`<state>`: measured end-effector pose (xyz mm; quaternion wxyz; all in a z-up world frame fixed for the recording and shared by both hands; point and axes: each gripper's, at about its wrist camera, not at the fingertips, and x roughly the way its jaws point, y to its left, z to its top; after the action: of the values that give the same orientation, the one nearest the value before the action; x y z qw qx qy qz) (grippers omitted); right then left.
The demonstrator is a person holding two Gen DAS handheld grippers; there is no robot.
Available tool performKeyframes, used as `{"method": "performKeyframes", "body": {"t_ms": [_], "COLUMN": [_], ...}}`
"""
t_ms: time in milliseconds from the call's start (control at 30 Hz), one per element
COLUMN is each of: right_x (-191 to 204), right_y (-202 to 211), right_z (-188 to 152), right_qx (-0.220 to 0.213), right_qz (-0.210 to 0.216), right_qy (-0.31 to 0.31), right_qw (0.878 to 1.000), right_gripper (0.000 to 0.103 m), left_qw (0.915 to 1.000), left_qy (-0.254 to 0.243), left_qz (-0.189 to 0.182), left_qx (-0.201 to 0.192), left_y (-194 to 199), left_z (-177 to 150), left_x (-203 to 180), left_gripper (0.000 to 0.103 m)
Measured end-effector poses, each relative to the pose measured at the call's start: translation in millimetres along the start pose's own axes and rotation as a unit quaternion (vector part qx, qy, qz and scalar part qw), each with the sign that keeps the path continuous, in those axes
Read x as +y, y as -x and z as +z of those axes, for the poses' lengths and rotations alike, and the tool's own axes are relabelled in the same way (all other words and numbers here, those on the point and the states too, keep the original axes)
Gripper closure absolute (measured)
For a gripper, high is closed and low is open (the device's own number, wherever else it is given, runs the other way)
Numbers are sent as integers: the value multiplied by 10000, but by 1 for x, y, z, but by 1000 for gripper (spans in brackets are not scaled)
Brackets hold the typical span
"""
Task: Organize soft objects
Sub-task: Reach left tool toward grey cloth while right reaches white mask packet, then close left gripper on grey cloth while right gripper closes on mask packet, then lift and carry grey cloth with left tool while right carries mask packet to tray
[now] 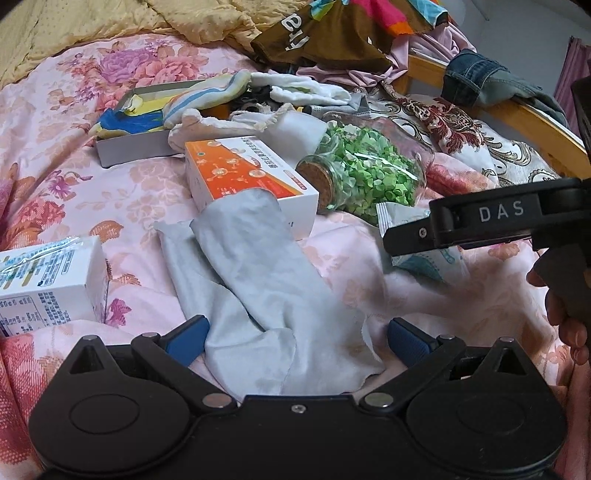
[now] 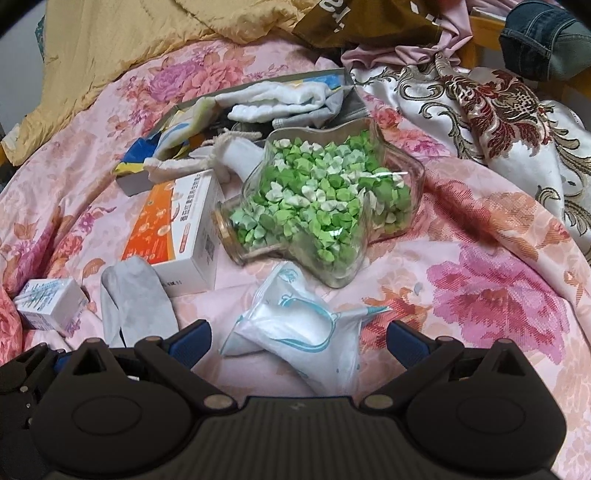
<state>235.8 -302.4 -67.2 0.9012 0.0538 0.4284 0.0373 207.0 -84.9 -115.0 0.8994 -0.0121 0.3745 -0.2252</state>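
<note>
A grey cloth lies on the pink floral bedspread, its far end resting on an orange-and-white box. My left gripper is open, with its blue fingers on either side of the cloth's near end. The cloth also shows in the right wrist view. My right gripper is open, its fingers either side of a clear plastic packet with teal print. A flat grey box at the back holds white socks and other soft items.
A star-shaped glass jar of green paper stars lies on its side mid-bed. A small white carton sits at the left. A yellow blanket, heaped clothes, jeans and a wooden bed rail lie beyond.
</note>
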Motion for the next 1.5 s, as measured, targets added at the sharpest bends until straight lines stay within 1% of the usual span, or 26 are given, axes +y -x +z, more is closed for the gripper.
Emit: {"method": "performKeyframes", "body": {"t_ms": [100,233,400,533,700,800,867,900,933,1000,1167,1267,1400,1500], "right_x": [1,1,2,7,12,13,14,15,15,15,16,18,22,25], "right_y": [-3,-5,-6,-6,-4,-4,-4,-4,-3,-2,0,2,6,8], "right_z": [-1,0,-1,-2,-3,-3,-3,-3,-3,-3,-3,-3,-3,-3], "right_qx": [65,105,171,195,186,183,177,171,163,151,100,62,-8,-37], "right_qz": [43,136,252,339,383,389,382,380,379,375,420,561,733,806], "right_qy": [13,-3,-20,80,218,264,293,304,314,338,381,413,511,578], "right_qw": [10000,9999,9995,9992,9989,9987,9987,9987,9987,9986,9983,9976,9960,9951], "right_gripper": [1,3,13,18,20,22,23,24,24,25,29,33,40,42], "left_qw": [10000,9999,9997,9994,9986,9976,9970,9967,9965,9965,9968,9972,9946,9935], "left_qy": [9,104,247,234,-9,-102,-109,-102,-84,-8,169,419,1033,1120], "left_qz": [3,16,44,255,511,663,751,782,815,826,779,619,100,-120], "left_qx": [-26,-66,-84,-40,112,158,168,170,171,160,50,22,-57,-175], "left_y": [0,2,4,4,2,2,2,3,4,5,9,11,16,20], "left_z": [-1,-1,-1,-1,-1,0,0,0,1,2,3,5,7,8], "left_x": [1,4,7,7,4,3,4,5,6,9,13,18,29,25], "left_gripper": [2,7,14,27,37,46,57,60,65,71,87,91,94,94]}}
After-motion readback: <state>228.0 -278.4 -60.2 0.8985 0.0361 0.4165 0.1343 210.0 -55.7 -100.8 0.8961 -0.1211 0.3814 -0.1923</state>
